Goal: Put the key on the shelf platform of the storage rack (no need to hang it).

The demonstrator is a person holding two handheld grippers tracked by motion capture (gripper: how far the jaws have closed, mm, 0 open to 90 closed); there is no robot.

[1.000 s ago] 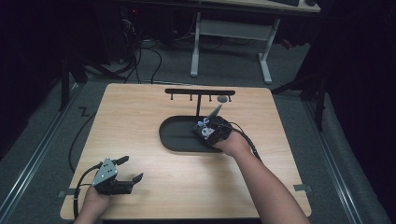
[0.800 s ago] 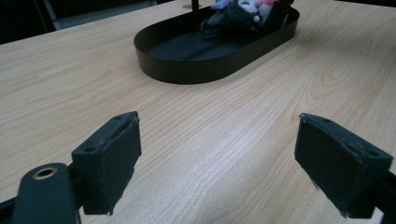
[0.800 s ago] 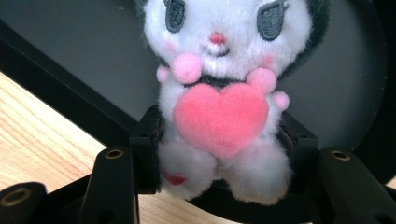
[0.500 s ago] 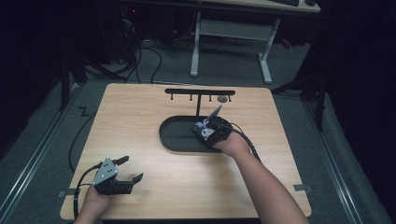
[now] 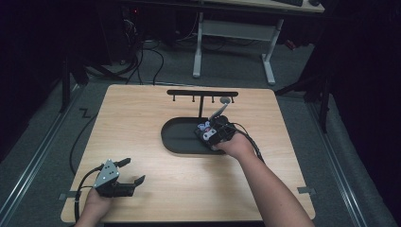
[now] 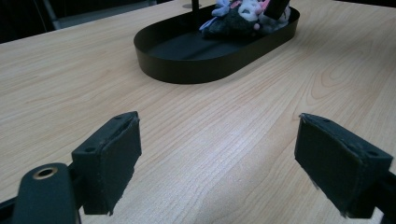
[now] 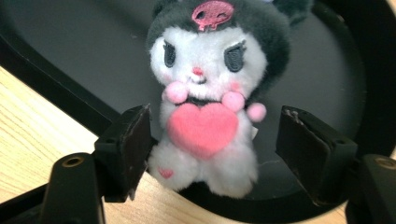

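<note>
A plush toy (image 7: 205, 93) with a white face, dark hood and pink heart lies at the near-right end of the black oval tray (image 5: 177, 137), its feet over the rim. My right gripper (image 7: 217, 135) points down at the toy (image 5: 204, 127). Its jaws have just been opening and now stand apart on either side of the plush, the right pad well clear of it. In the high view my right gripper (image 5: 210, 134) sits over the tray's right end. My left gripper (image 5: 135, 171) rests open near the table's front left corner, nothing between its pads (image 6: 112, 154).
A black rack (image 5: 201, 93) with small hooks stands on a post behind the tray. From the left gripper the tray (image 6: 187, 70) and the plush (image 6: 238, 18) lie ahead over bare wood. Desk legs and cables stand beyond the table's far edge.
</note>
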